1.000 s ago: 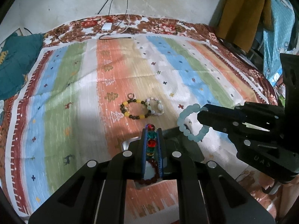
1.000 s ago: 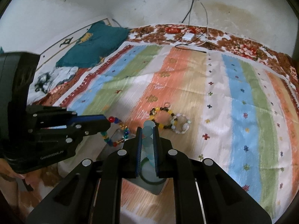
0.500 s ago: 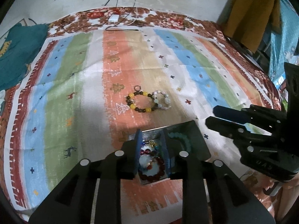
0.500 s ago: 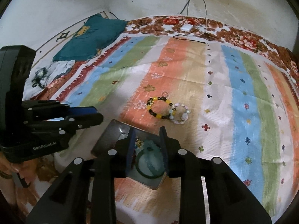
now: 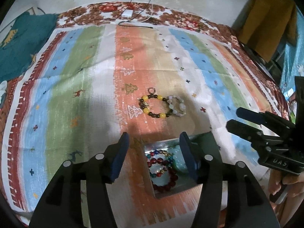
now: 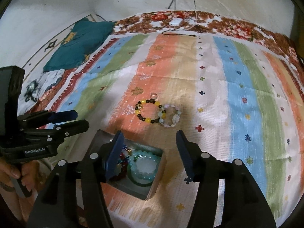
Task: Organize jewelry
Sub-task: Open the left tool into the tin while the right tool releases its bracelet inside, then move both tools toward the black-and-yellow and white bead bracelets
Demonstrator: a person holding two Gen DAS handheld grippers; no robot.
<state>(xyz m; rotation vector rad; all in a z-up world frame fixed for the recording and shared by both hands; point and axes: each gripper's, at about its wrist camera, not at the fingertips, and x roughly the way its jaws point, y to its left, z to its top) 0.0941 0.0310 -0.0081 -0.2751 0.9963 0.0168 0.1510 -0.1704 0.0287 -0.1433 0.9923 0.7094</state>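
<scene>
**Both grippers open over the jewelry box**

Nearest the lenses, the left gripper (image 5: 153, 152) and the right gripper (image 6: 150, 150) hang above a small metal box (image 6: 155, 188) on the striped blanket (image 5: 66, 95), their blue-padded jaws opening with nothing pinched between them. The left wrist view shows the box's dark red bead bracelet (image 5: 165, 174) and a multicoloured one (image 5: 157, 153) lying inside; the right wrist view hides most of these behind a finger but shows plainly the pale aqua bracelet (image 6: 144, 167) resting on a green bangle. Each view catches the other gripper at its edge, with a hand (image 6: 17, 172) on the grip. Farther out on the orange stripe lie a yellow-and-brown bracelet (image 5: 153, 107) and, touching it, a pale stone bracelet (image 5: 177, 106). At the far edge, a white charger (image 6: 175, 21) and cables lie by the wall.
</scene>
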